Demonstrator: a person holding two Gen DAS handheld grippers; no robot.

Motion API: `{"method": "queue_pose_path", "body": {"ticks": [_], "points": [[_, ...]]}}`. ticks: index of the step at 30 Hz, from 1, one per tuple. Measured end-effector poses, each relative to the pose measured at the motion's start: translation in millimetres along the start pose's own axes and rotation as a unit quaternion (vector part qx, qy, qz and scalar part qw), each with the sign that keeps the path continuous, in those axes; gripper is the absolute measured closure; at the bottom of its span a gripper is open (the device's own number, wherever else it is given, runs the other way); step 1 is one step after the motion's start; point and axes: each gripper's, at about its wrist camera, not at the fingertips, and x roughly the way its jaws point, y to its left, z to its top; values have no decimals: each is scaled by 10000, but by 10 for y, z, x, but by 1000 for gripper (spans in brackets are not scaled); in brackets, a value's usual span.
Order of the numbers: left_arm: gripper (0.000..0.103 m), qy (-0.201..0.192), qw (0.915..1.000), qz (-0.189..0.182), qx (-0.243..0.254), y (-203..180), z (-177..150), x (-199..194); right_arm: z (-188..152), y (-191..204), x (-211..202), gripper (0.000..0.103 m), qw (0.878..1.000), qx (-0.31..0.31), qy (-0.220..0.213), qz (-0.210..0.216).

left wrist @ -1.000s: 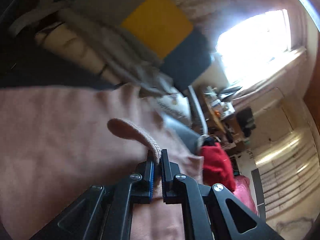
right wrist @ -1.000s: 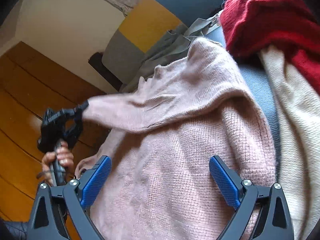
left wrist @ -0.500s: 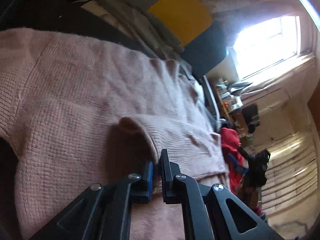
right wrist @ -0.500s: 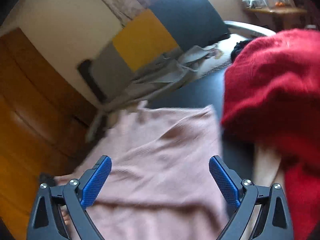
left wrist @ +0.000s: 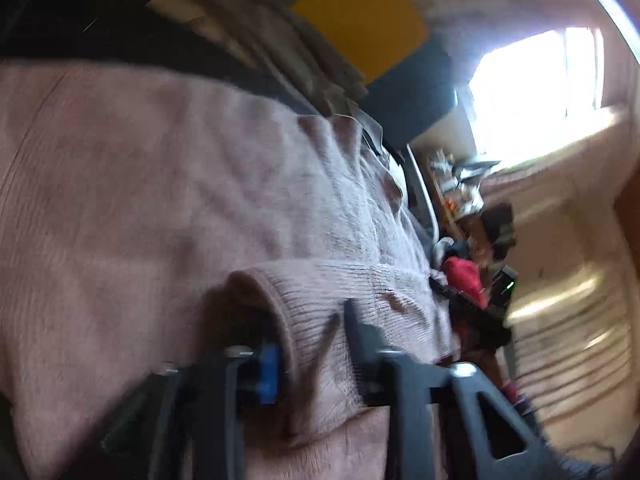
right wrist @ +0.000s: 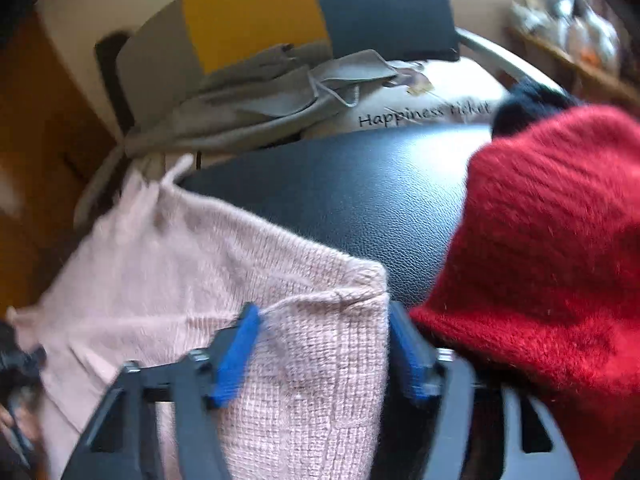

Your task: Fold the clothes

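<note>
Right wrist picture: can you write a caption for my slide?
Right gripper straddles pink sweater corner beside red sweater.

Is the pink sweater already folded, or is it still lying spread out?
Partly folded. The pink sweater lies mostly spread on the black seat, but its sleeve cuff is laid back over the body.

1. A black leather seat [right wrist: 360,200] spans the middle of the right wrist view.
2. A white cushion [right wrist: 424,108] printed "Happiness ticket" lies behind it.
3. A grey, yellow and dark blue panel [right wrist: 256,12] stands at the back.
4. A bright window [left wrist: 532,92] glares in the left wrist view.
5. A cluttered shelf [left wrist: 456,192] sits below the window.
</note>
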Motion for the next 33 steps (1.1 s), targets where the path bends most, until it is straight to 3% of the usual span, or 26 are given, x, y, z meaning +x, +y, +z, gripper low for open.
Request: {"method": "queue_pose_path", "body": {"ticks": [1,3,7,10,12,13,15,17,18,20,24,25,26,28,29,31,33], "points": [[99,-128,9999,14,100,-77,46,-17,7,-1,-11,76,10000,-32,9,44],[98,-392,9989,38,239,-190,141,-68,31,10,-58,81,9999,-113,-76,1],[98,-625,9973,244,288,-231,350,-121,61,-16,-121,82,9994,-18,-359,-18],[97,-333,9948,892,363,-115,363,20,28,-98,-10,82,9992,210,-322,-84],[95,-109,9928,1191,97,60,344,102,-11,-153,38,80,9987,351,-350,-79],[91,-232,9939,1074,-70,104,320,37,-16,-185,22,70,9981,485,-393,-10],[86,-568,9884,1402,-137,85,273,-152,-15,-243,-64,53,9964,724,-437,-25],[84,-957,9853,1413,-71,-1,195,-352,-21,-206,-264,50,9954,616,-710,-186],[82,-1036,9872,1212,-48,-54,170,-384,-36,-145,-401,46,9946,463,-901,-207],[80,-898,9902,1033,273,-206,48,-320,-107,8,-614,40,9941,281,-1044,83],[80,-236,9858,1494,735,-270,-309,49,-377,462,-753,25,9945,-99,-813,648],[81,-258,9830,1613,834,-242,-375,89,-453,539,-704,24,9955,-109,-684,646],[81,-504,9799,1668,970,-237,-437,65,-528,602,-627,24,9970,-110,-537,550],[81,-548,9845,1544,632,-138,-466,2,-678,680,-449,22,9993,-158,-295,180],[82,-572,9867,1459,423,-86,-472,-45,-762,721,-396,21,9984,-352,-431,-22],[84,-724,9867,1447,169,-24,-540,-188,-827,816,-327,5,9967,-639,-445,-238],[78,-912,9834,1553,211,-52,-703,-403,-841,909,-279,0,9950,-857,-348,-373]]}}
